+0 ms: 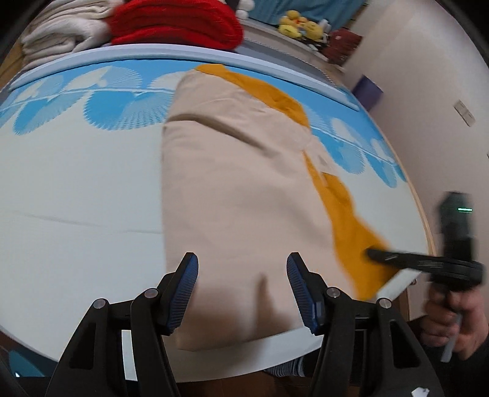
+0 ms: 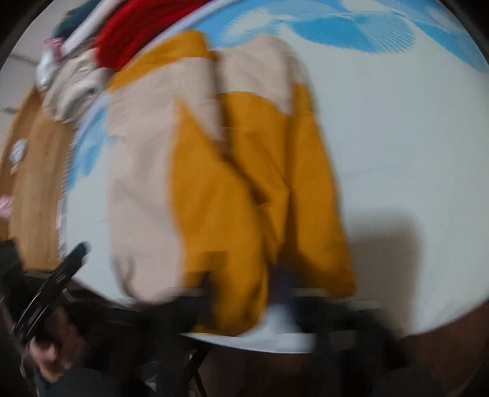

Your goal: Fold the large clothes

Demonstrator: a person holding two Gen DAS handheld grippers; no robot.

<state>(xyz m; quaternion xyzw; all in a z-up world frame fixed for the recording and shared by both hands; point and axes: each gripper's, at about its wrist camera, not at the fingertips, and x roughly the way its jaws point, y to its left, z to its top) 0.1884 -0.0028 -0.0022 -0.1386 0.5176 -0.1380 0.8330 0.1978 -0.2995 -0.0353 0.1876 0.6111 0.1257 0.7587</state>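
left wrist view: left hand-held gripper (image 1: pixel 242 274) spread wide, fingers either side of the near end of the beige-and-mustard garment (image 1: pixel 241 189), nothing pinched. Garment lies folded lengthwise on the worktop (image 1: pixel 76 189).
left view, right edge: right hand-held gripper (image 1: pixel 371 253) blurred, tip at the mustard edge; can't tell its opening.
left view only: red knit (image 1: pixel 177 24) and cream pile (image 1: pixel 61 30) at far edge.
right wrist view: heavy motion blur. Own fingers smeared against the mustard hem; grip unreadable.
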